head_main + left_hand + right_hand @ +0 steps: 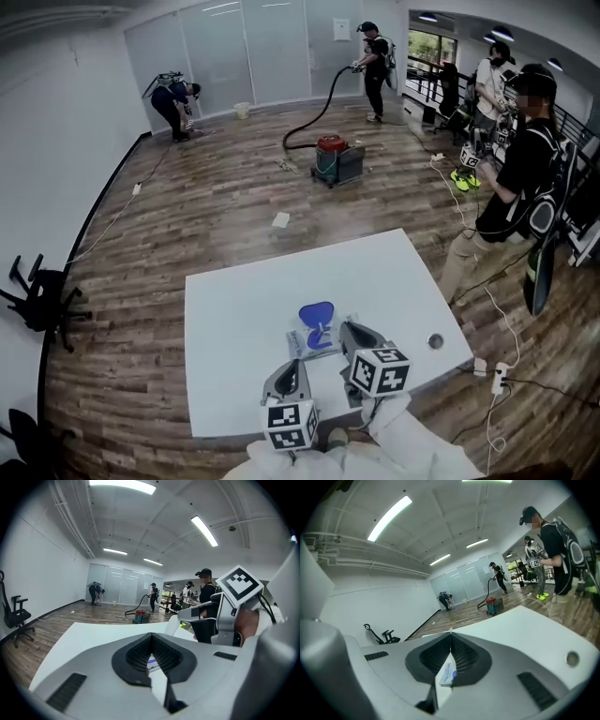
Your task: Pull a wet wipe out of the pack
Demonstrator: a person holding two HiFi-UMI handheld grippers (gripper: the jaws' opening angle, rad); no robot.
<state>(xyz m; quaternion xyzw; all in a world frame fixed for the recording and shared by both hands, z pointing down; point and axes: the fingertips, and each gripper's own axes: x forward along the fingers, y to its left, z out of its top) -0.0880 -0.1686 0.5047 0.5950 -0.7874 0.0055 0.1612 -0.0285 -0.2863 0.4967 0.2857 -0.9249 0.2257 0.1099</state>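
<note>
Pack: I see the wet wipe pack [307, 343] lying flat near the front edge of the white table [234, 309], just ahead of both tools.
Lid: the blue flap [317, 313] stands up, so I judge the opening is exposed.
Right gripper [450, 633]: my claw is pressed together at the tips, right at the pack's right side. A thin white sliver shows past the tips, and I can't tell whether it is a wipe or the pack's edge.
Left gripper [151, 634]: this claw is also pressed together with nothing clamped that I can see. The pack shows through the gap just below the tips.
Step in hand: my read is getting a grip on a wipe at the opening.
How I'd do it well: I'd pin the pack's near end down with the left tool, pinch only the top sheet with the right, then draw it up slowly and straight so the pack doesn't lift.
Risk: the light pack may slide on the smooth top.
</note>
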